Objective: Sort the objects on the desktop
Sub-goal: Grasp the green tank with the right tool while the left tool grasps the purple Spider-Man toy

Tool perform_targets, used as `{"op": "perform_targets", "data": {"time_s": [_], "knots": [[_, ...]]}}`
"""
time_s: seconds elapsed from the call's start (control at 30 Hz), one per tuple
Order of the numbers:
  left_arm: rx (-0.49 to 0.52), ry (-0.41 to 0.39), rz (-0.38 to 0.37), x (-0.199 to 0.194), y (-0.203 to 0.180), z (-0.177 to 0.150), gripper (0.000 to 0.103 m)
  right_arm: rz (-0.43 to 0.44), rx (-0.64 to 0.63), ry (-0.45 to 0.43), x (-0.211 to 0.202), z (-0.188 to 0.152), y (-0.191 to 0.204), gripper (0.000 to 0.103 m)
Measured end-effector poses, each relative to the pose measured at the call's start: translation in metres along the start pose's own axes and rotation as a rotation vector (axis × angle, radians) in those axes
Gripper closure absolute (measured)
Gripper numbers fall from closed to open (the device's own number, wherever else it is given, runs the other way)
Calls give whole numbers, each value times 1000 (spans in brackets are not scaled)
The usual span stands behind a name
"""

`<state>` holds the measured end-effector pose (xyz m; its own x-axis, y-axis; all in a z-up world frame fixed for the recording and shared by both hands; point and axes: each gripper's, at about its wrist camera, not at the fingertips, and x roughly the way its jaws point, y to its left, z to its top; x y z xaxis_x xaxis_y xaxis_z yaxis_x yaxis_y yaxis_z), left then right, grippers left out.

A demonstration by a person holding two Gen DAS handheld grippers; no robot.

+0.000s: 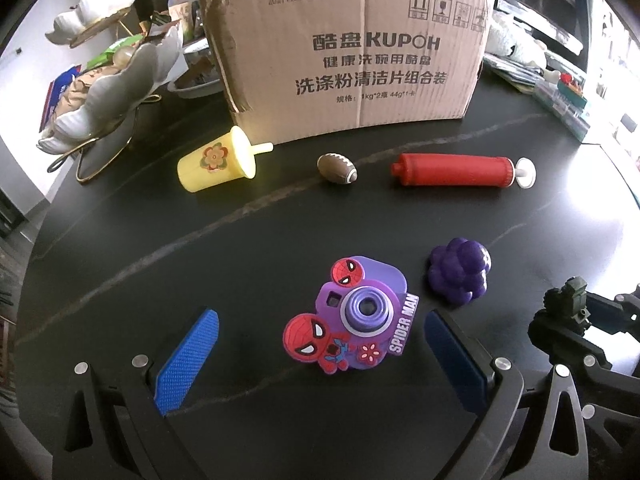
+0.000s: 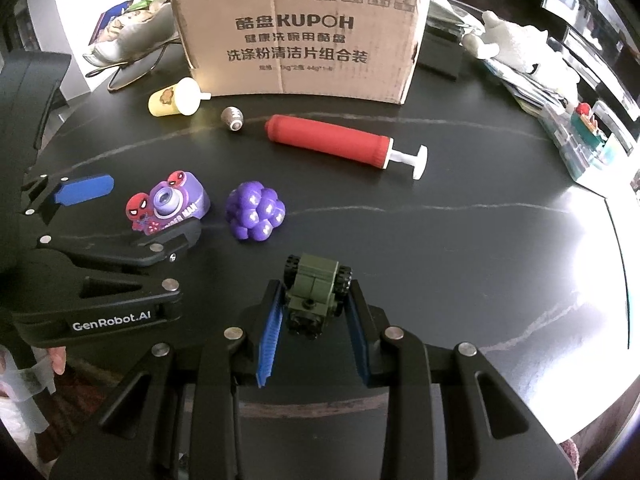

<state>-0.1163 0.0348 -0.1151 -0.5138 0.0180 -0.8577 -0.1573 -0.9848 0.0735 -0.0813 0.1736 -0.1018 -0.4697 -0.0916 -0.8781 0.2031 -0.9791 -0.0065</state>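
Observation:
A purple Spider-Man toy camera lies on the black table between the blue pads of my open left gripper; it also shows in the right wrist view. My right gripper is shut on a green toy vehicle, also seen at the right edge of the left wrist view. A purple grape cluster lies between the two grippers. Further back lie a red air pump, a small brown football and a yellow cup.
A cardboard box stands at the back of the table. White shell-shaped dishes on gold stands with clutter sit at the back left. A white plush toy and stacked boxes line the right edge.

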Motion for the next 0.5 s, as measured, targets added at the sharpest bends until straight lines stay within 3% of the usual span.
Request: {"op": "perform_targets", "data": {"time_s": [0.07,0.13,0.27,0.43,0.5], "knots": [[-2,-3,-2,1,0,0,3,-2,2,1,0,0,-1,75],[2,0,-18,1,0,-1,14,-2,5,2,1,1,-2,75],[9,12,-30,4,-1,-1,18,0,8,5,2,1,-3,75],[-2,25,-70,6,0,-1,46,1,9,7,2,1,-4,75],[-4,24,-78,5,-1,-1,46,2,12,9,2,1,-4,75]]}}
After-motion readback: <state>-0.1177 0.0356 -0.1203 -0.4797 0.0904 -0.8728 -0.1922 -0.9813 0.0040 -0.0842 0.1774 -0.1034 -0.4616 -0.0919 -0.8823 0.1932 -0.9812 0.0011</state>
